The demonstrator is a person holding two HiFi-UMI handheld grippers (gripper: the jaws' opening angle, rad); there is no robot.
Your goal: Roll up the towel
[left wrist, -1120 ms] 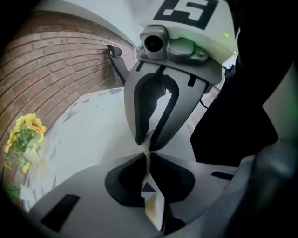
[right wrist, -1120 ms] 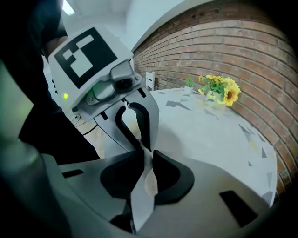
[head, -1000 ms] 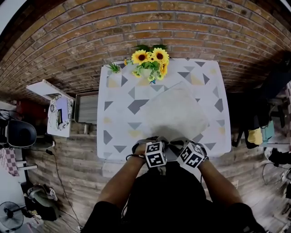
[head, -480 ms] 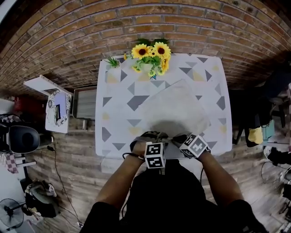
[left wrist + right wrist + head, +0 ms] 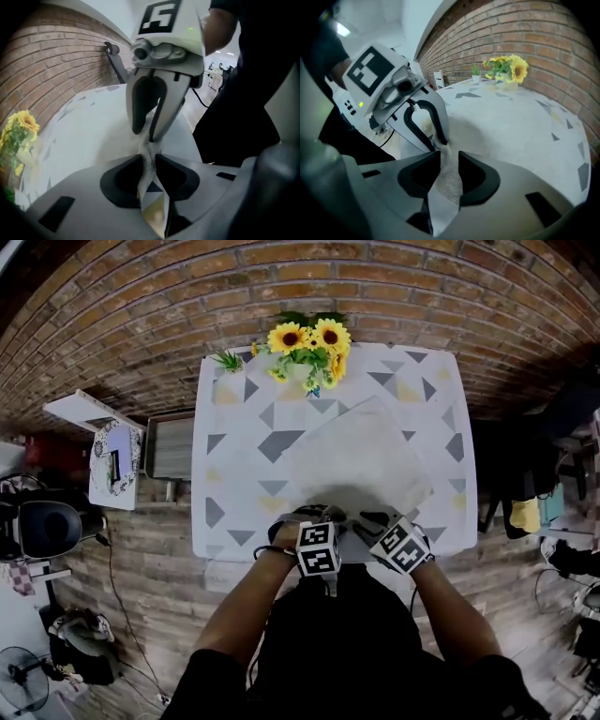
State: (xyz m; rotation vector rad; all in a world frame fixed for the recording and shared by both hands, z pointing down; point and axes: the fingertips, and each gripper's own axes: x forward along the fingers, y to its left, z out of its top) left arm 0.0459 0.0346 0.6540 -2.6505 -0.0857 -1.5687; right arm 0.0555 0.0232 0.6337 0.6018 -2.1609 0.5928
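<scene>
A pale towel point(image 5: 356, 460) lies spread on the patterned table point(image 5: 234, 474), one corner pointing at the near edge. Both grippers meet at that near corner. My left gripper point(image 5: 321, 518) has a bunched fold of towel point(image 5: 146, 178) between its pads; its jaws opened, then closed a little on the fold. My right gripper point(image 5: 371, 520) faces it, a thicker strip of towel point(image 5: 445, 197) filling its gap. Those jaws have just been opening, and the pads still touch the cloth. Each gripper shows in the other's view, the right gripper point(image 5: 146, 136) and the left gripper point(image 5: 440, 142) nipping the same fold.
A vase of sunflowers point(image 5: 305, 348) and a small green plant point(image 5: 230, 360) stand at the table's far edge by the brick wall. The near edge runs just under the grippers. A white stand point(image 5: 117, 465) and a dark chair point(image 5: 42, 526) sit left of the table.
Both grippers stay at the towel's near corner. The right gripper's marker cube has rolled a little. The towel's spread part looks the same.
</scene>
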